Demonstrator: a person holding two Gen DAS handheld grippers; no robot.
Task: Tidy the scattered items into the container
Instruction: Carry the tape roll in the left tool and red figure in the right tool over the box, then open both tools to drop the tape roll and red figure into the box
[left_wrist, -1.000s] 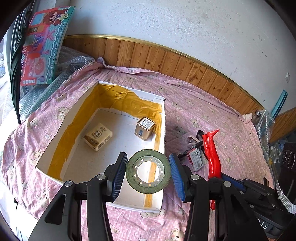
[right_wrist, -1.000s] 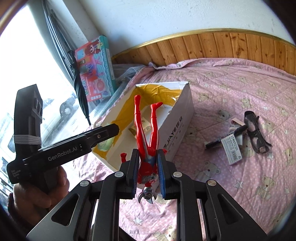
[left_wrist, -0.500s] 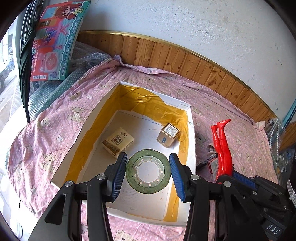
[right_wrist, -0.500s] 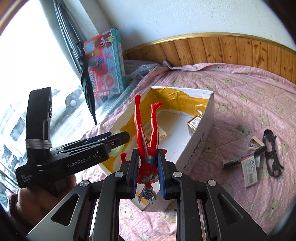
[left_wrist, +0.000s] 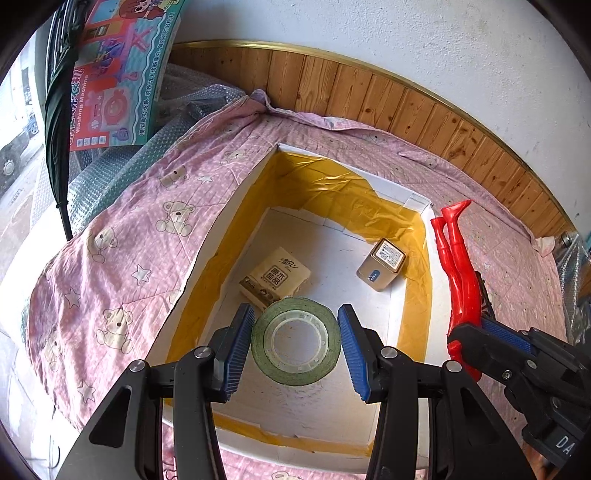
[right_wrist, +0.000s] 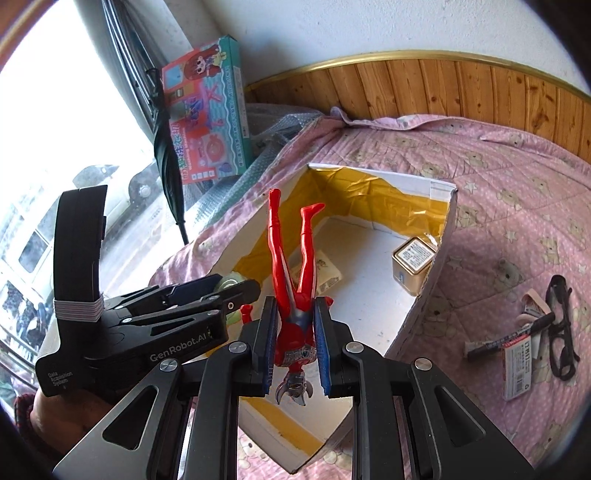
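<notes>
Both loads have swung in over the open white cardboard box with yellow tape lining (left_wrist: 417, 280)! The left hand-held gripper (left_wrist: 295, 341), a second ago back at the near rim, now pinches the green tape roll (left_wrist: 295, 341) above its floor. Right, the other hand-held gripper (right_wrist: 294, 345) stays clamped on the red toy figure (right_wrist: 291, 284), head-down, closer over the box; release looks next.

Both hand-held grippers (left_wrist: 296, 343) (right_wrist: 294, 345) clamped, loaded.

Both hand-held grippers have moved in over the box (left_wrist: 236, 236); the tape roll (left_wrist: 295, 341) now hangs above its floor, the red figure (right_wrist: 291, 295) beside it.
</notes>
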